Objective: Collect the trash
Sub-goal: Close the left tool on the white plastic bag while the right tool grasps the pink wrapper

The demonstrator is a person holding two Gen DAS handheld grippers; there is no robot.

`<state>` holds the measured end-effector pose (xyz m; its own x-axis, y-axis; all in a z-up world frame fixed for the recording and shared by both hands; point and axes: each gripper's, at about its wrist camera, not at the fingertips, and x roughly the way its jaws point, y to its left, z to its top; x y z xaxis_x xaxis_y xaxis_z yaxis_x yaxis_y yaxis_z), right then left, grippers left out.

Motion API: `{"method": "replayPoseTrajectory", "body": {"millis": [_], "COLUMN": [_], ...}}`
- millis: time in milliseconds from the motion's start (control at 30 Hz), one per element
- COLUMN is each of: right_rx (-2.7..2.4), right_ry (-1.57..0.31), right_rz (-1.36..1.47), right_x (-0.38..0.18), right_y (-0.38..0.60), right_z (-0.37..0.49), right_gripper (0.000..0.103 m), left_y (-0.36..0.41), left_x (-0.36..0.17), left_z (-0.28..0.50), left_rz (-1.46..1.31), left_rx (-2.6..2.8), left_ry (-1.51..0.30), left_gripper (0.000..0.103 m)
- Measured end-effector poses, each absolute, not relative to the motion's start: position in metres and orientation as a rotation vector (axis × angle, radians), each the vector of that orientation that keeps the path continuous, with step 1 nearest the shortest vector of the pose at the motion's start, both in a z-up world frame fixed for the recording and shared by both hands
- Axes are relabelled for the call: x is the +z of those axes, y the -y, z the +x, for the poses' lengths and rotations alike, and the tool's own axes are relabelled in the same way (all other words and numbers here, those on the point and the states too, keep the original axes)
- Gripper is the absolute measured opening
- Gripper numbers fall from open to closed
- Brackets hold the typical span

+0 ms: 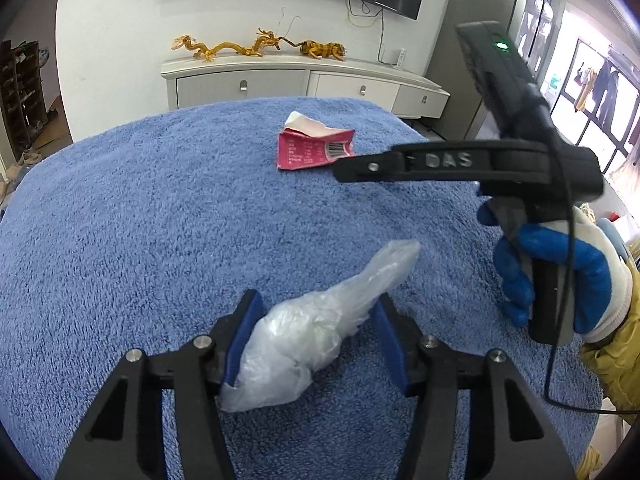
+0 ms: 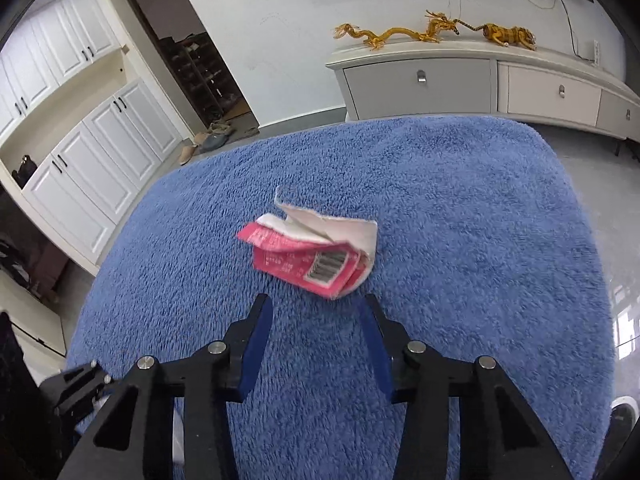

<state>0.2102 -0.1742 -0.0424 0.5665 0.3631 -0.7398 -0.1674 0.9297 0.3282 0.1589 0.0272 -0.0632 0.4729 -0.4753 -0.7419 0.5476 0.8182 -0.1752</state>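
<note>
From the left wrist camera, the left gripper (image 1: pixel 316 332) sits low over a fluffy blue towel-like cover (image 1: pixel 140 220), its blue-padded jaws about half apart with a crumpled clear plastic bag (image 1: pixel 316 328) lying between them; the bag touches both pads, but whether they squeeze it cannot be told. Farther off on the same cover lies a torn pink paper package with a barcode (image 1: pixel 314 148). At the right a hand in a blue-and-white glove (image 1: pixel 560 276) grips the handle of the right gripper (image 1: pixel 344 170), whose fingers reach toward the package. From the right wrist camera, the right gripper (image 2: pixel 318 312) hangs with its jaws partly apart and nothing between them, the pink package (image 2: pixel 312 256) lying just beyond its fingertips on the blue cover (image 2: pixel 460 220).
</note>
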Motion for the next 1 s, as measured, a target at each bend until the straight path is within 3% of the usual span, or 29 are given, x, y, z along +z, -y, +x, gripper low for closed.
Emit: {"method": "replayPoseTrajectory", "body": {"millis": [33, 133, 333, 733, 800, 867, 1000], "right_rx": [0.318, 0.318, 0.342, 0.428, 0.434, 0.449, 0.457], "right_ry": [-0.912, -0.885, -0.851, -0.859, -0.877, -0.893, -0.886], "right_rz": [0.22, 0.177, 0.105, -0.081, -0.1, -0.112, -0.106], "right_x": [-0.041, -0.036, -0.031, -0.041, -0.045, -0.049, -0.047], "right_y": [0.174, 0.176, 0.172, 0.145, 0.142, 0.141, 0.143], "right_z": [0.207, 0.202, 0.215, 0.261, 0.261, 0.259, 0.244], "right_gripper": [0.044, 0.071, 0.08, 0.082, 0.07, 0.051, 0.03], "left_y": [-0.029, -0.031, -0.035, -0.038, -0.038, -0.038, -0.037], "left_x": [-0.063, -0.063, -0.063, -0.063, -0.063, -0.063, -0.063], "left_z": [0.159, 0.163, 0.165, 0.166, 0.166, 0.166, 0.166], "left_rz": [0.088, 0.079, 0.056, 0.037, 0.037, 0.039, 0.046], "left_rx": [-0.628, -0.634, -0.645, -0.656, -0.656, -0.655, -0.652], "left_ry": [-0.879, -0.883, -0.889, -0.893, -0.893, -0.893, -0.892], "left_gripper": [0.054, 0.054, 0.054, 0.054, 0.054, 0.054, 0.054]}}
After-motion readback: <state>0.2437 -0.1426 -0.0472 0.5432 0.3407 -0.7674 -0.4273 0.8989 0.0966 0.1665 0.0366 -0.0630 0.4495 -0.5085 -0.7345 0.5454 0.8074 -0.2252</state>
